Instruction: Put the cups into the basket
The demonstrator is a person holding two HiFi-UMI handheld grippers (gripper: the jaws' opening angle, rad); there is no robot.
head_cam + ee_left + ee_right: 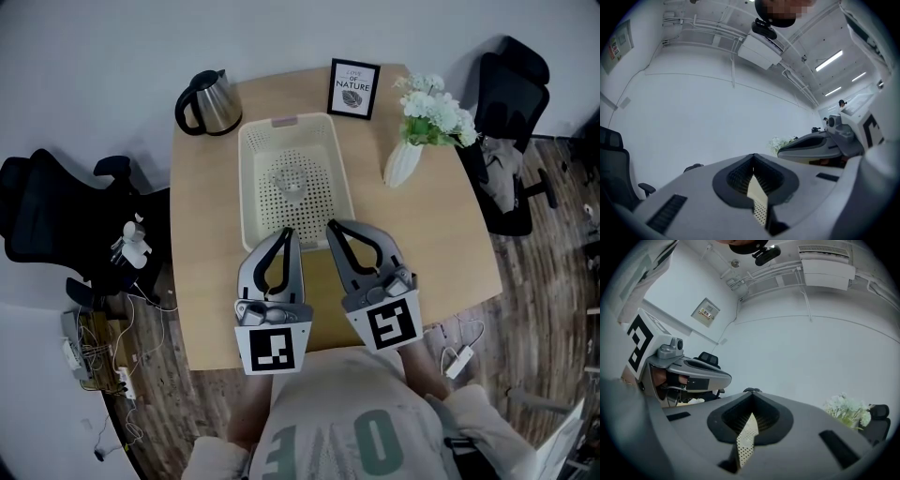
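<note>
head view down on basket (250,187); others level.

The left claw (753,158) is pinched shut on nothing (a holey basket (761,213) peeks through), with the right claw (820,143) beside it.

Cream rectangular basket (249,202) with perforated floor, standing open side up at the far middle of the wooden surface (441,244), one clear cup (289,184) inside near its centre, pose unclear
</note>
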